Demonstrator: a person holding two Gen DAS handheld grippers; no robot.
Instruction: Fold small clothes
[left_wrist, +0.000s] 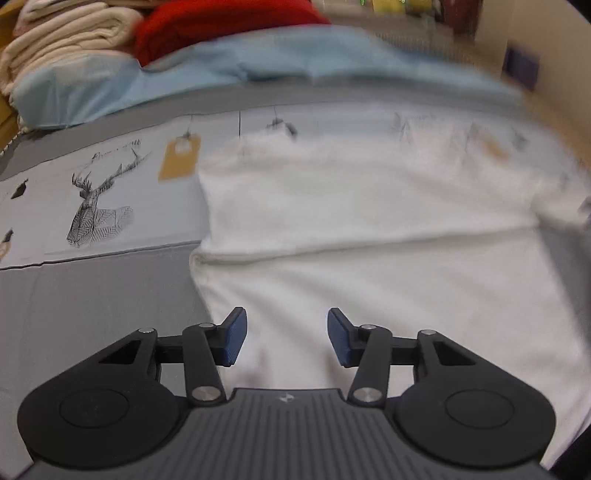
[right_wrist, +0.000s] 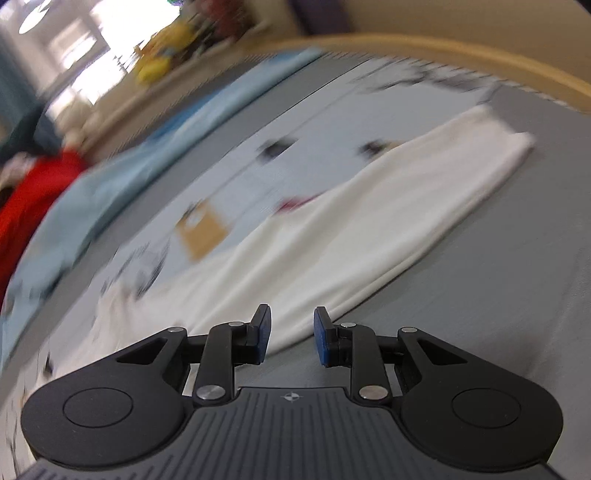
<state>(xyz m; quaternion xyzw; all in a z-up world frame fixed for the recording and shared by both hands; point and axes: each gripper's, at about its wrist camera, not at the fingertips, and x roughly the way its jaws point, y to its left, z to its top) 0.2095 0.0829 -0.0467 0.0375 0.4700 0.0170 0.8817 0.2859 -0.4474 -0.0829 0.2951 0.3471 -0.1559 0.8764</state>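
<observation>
Left wrist view: white garment (left_wrist: 369, 229) spread flat on grey bedding (left_wrist: 92, 295), partly overlapping a pale printed sheet with a deer drawing (left_wrist: 96, 210) and a tan tag motif (left_wrist: 180, 157). Left hand-held gripper (left_wrist: 287, 338) directly over the near part of the cloth, blue pads about half apart, nothing between them, no cloth pinched. One crosswise crease or fold edge running side to side across the garment just ahead of the pads; left edge of the cloth just beside the left finger. Beyond: light blue fabric (left_wrist: 221, 70), red fabric (left_wrist: 207, 26), cream folded stack (left_wrist: 62, 40) at the far side of the bed. Right wrist view: same white garment (right_wrist: 351, 229) seen as a long strip, long axis running from near-left to far-right, away from the right hand-held gripper (right_wrist: 291, 338). Near edge of the strip passing just beside and under the left pad; right pad over bare grey bedding. Pads set narrowly apart, empty. Heavy blur in both views, so fine hems and corners not legible. Judgement: left hand-held gripper nearer, sitting over the cloth body; right one at the cloth's edge, off to one side. Next fold probably across the long axis, so each pair of pads needs a near corner or edge; exact corner positions not tellable here.
</observation>
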